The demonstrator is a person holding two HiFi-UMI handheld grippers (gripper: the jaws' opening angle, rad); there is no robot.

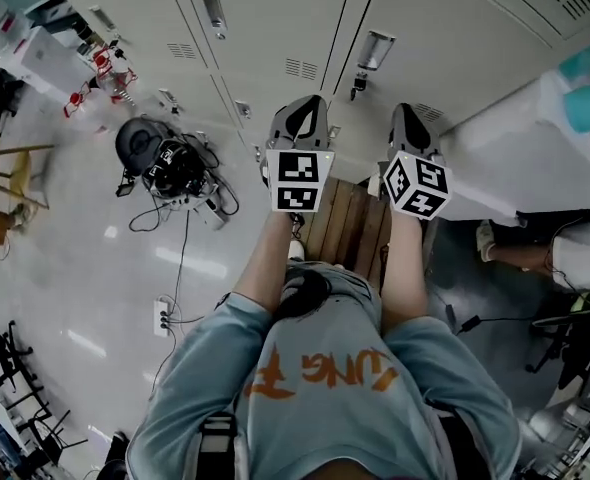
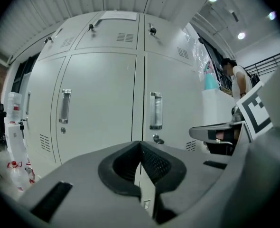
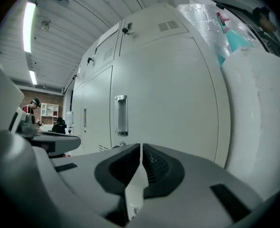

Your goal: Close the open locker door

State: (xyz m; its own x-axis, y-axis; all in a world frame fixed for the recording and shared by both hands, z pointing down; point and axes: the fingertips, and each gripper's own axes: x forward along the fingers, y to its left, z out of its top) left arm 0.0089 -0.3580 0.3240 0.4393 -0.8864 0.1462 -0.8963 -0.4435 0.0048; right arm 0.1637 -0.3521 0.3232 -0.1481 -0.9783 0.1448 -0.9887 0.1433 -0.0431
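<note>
**Shirt (image 1: pixel 325 388) nearest lens; both grippers clenched before flush locker doors**

Head view: the grey-blue shirt with orange print fills 6 o'clock. Bare forearms run up to the left gripper (image 1: pixel 310 103) and the right gripper (image 1: pixel 407 116), side by side at centre over a slatted wooden stand (image 1: pixel 350 223). The locker bank (image 1: pixel 275 28) spans 12 o'clock. Black headgear (image 1: pixel 160 158) with cables lies on the floor at 9 o'clock.

Left gripper view: the jaws are pressed together with nothing between them. Straight ahead at 12 o'clock are the locker doors (image 2: pixel 102 118), each with a vertical handle. Every door seen sits flush with its frame, so the contents are hidden. A person (image 2: pixel 236 82) stands at 2 o'clock.

Right gripper view: the jaws meet pad to pad and hold nothing. One handled door at 11 o'clock is flush. A plastic-wrapped bundle (image 3: pixel 254 103) stands at 3 o'clock.
</note>
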